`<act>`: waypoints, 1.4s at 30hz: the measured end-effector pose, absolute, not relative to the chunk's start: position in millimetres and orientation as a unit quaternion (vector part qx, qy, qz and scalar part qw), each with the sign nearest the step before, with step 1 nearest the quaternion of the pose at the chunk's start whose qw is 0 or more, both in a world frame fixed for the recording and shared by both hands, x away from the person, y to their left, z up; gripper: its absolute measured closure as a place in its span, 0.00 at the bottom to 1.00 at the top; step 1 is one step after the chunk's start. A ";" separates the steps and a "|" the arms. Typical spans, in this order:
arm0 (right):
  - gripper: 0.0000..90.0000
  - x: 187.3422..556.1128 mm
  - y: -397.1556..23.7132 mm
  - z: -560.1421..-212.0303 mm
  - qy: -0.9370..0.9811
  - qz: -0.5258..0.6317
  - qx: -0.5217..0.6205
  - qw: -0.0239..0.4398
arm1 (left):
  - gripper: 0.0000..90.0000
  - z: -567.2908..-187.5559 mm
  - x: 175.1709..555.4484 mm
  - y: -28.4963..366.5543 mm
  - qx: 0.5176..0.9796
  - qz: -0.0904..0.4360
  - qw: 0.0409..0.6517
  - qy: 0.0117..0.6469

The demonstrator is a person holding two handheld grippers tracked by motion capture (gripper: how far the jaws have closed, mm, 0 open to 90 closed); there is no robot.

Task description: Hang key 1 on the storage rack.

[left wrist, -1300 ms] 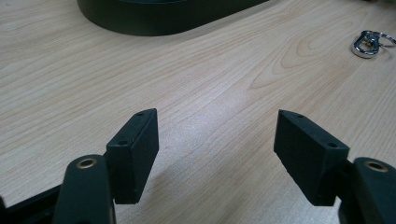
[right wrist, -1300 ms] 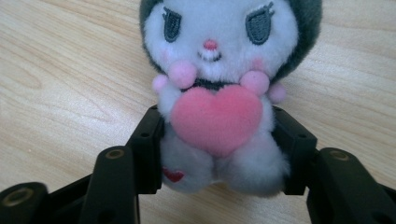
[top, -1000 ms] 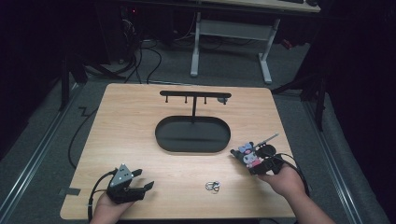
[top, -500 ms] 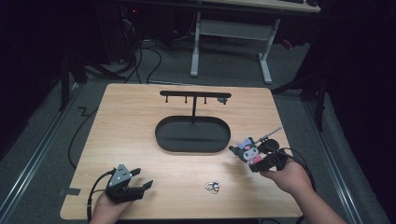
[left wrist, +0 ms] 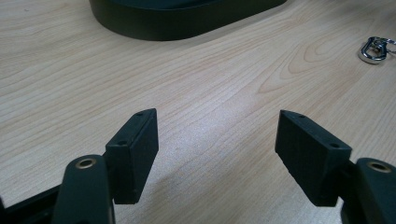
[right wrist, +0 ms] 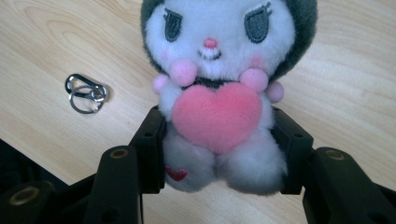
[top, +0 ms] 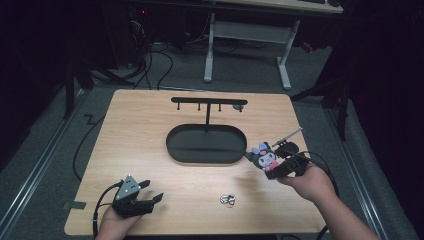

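Gripping a small plush toy (right wrist: 219, 93) by its lower body, the right gripper (right wrist: 219, 154) has its two black jaws closed in against the toy's sides, one on each flank below the pink heart it carries on its chest. The toy has a white face, dark hood and pink nose, and it faces the gripper's camera. In the high view the right gripper (top: 280, 164) sits near the right edge of the counter (top: 145, 130), held by the person's right hand (top: 307, 181), with the plush toy (top: 262, 156) just beside the right end of the black oval tray (top: 206, 144); whether the toy is touching the wood or held just above it cannot be told.

The left gripper (left wrist: 215, 154) has its jaws spread wide apart with nothing between them, bare wood showing in the gap. In the high view the left gripper (top: 145, 196) lies at the near left corner of the counter, in the left hand (top: 116, 224), its cable looping off to the left.

A small metal clasp with a ring (top: 228, 200) lies on the counter at the near side, between the two grippers and apart from both. A black hanger bar on a post (top: 209, 102) rises from the tray's far side.
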State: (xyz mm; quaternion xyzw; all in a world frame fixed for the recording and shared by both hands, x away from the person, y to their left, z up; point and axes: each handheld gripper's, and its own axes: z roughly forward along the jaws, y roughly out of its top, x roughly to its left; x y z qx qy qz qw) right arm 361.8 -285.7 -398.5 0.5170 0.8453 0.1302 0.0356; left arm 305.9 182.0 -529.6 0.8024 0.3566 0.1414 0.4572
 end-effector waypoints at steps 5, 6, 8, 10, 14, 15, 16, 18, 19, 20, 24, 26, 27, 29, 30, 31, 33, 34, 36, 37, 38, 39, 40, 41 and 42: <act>0.54 368.6 -279.3 -385.0 0.847 0.136 0.513 0.034 | 0.34 -529.3 305.7 182.2 0.803 0.140 0.457 0.356; 0.54 371.0 -277.7 -381.7 0.848 0.138 0.510 0.035 | 0.34 -529.3 305.6 182.2 0.803 0.140 0.457 0.356; 0.54 374.7 -275.6 -376.9 0.849 0.139 0.508 0.035 | 0.34 -529.2 305.7 182.5 0.802 0.140 0.458 0.356; 0.54 378.5 -272.5 -372.6 0.849 0.141 0.508 0.037 | 0.34 -528.9 305.7 183.0 0.801 0.140 0.459 0.357; 0.54 387.1 -265.8 -364.0 0.851 0.141 0.505 0.037 | 0.33 -528.8 306.2 184.4 0.801 0.144 0.458 0.358; 0.54 388.9 -265.0 -362.7 0.852 0.142 0.503 0.038 | 0.33 -528.7 306.3 184.9 0.801 0.144 0.458 0.359; 0.54 391.6 -263.0 -360.1 0.851 0.144 0.504 0.036 | 0.33 -528.7 306.4 185.1 0.800 0.144 0.458 0.360; 0.54 395.3 -260.4 -356.7 0.850 0.147 0.504 0.038 | 0.33 -528.7 306.3 185.4 0.800 0.147 0.457 0.360; 0.54 398.1 -258.8 -354.1 0.851 0.147 0.503 0.039 | 0.33 -528.5 306.3 185.6 0.801 0.147 0.455 0.359; 0.54 400.1 -257.3 -352.0 0.851 0.147 0.502 0.041 | 0.33 -528.5 306.2 185.6 0.801 0.148 0.455 0.359; 0.54 407.3 -252.8 -343.3 0.849 0.154 0.504 0.042 | 0.33 -527.8 305.3 185.5 0.804 0.150 0.453 0.356; 0.54 411.0 -251.2 -339.0 0.848 0.154 0.505 0.042 | 0.33 -527.8 305.1 185.6 0.804 0.151 0.453 0.355; 0.54 412.7 -250.6 -337.1 0.847 0.156 0.507 0.043 | 0.33 -527.8 305.1 185.7 0.804 0.151 0.452 0.355; 0.54 415.7 -250.1 -333.7 0.843 0.161 0.511 0.039 | 0.33 -527.9 305.0 185.9 0.803 0.152 0.453 0.355; 0.54 417.3 -249.8 -332.0 0.843 0.163 0.512 0.039 | 0.33 -527.8 305.1 186.1 0.803 0.151 0.454 0.355; 0.54 419.0 -248.9 -329.8 0.843 0.161 0.511 0.041 | 0.33 -527.8 305.2 186.2 0.803 0.151 0.454 0.355; 0.54 421.5 -247.7 -326.0 0.842 0.162 0.512 0.042 | 0.33 -527.9 305.3 186.2 0.803 0.151 0.454 0.355; 0.54 422.6 -247.6 -324.6 0.842 0.164 0.512 0.043 | 0.33 -527.9 305.3 186.2 0.804 0.151 0.454 0.355; 0.54 424.7 -246.6 -320.4 0.842 0.164 0.513 0.042 | 0.33 -527.9 305.3 186.1 0.804 0.150 0.454 0.354; 0.54 425.5 -245.9 -318.6 0.840 0.166 0.514 0.042 | 0.33 -527.9 305.3 186.1 0.804 0.150 0.453 0.354; 0.54 426.4 -245.4 -316.4 0.840 0.166 0.515 0.042 | 0.33 -527.9 305.2 186.0 0.805 0.150 0.453 0.353; 0.54 427.4 -244.9 -314.4 0.841 0.167 0.513 0.042 | 0.33 -527.9 305.2 186.0 0.805 0.150 0.453 0.353; 0.54 428.4 -244.6 -312.5 0.842 0.168 0.511 0.044 | 0.33 -527.8 305.2 186.0 0.806 0.150 0.452 0.352; 0.54 429.2 -243.9 -310.5 0.840 0.169 0.513 0.044 | 0.33 -527.9 305.3 185.9 0.805 0.150 0.453 0.352; 0.54 430.3 -243.3 -308.9 0.840 0.171 0.512 0.045 | 0.33 -527.9 305.4 186.0 0.806 0.149 0.452 0.352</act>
